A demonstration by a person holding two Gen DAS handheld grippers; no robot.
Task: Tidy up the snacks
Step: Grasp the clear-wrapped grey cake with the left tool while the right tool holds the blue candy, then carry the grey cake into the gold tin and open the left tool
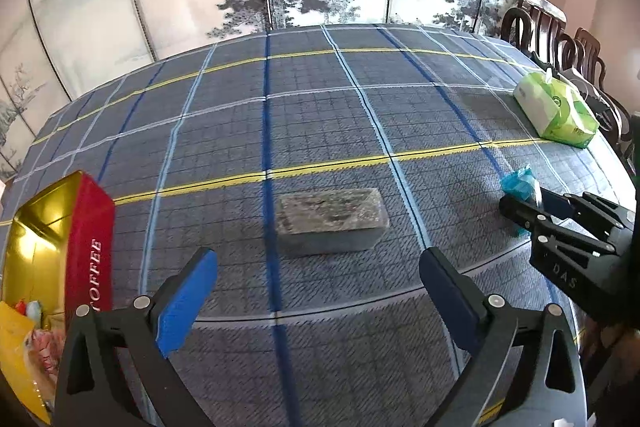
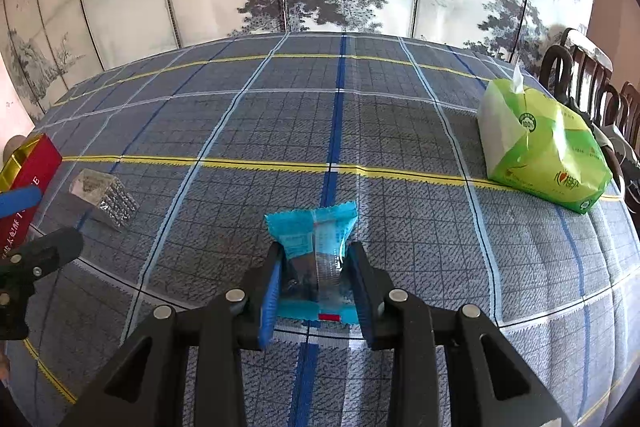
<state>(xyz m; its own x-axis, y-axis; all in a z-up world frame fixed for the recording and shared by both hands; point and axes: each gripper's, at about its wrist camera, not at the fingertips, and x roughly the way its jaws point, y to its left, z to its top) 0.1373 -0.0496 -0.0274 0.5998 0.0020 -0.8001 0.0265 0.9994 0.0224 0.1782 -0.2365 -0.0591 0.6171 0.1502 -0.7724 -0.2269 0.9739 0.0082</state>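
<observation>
Blue-wrapped snack sits clamped between your right gripper fingers, just above the checked tablecloth. Your left gripper hangs spread and empty near the red tin. Next, likely: carry the snack across to that tin.

The left tongs stood wide open, both blue-padded fingers spread well apart with nothing between them, pointing toward twelve o'clock and held low over the worktop. The right tongs were closed, their pads pressed against either side of a blue snack packet. In the left wrist view they entered from about three o'clock, apparently angled toward ten o'clock, though distortion blurred that.
</observation>
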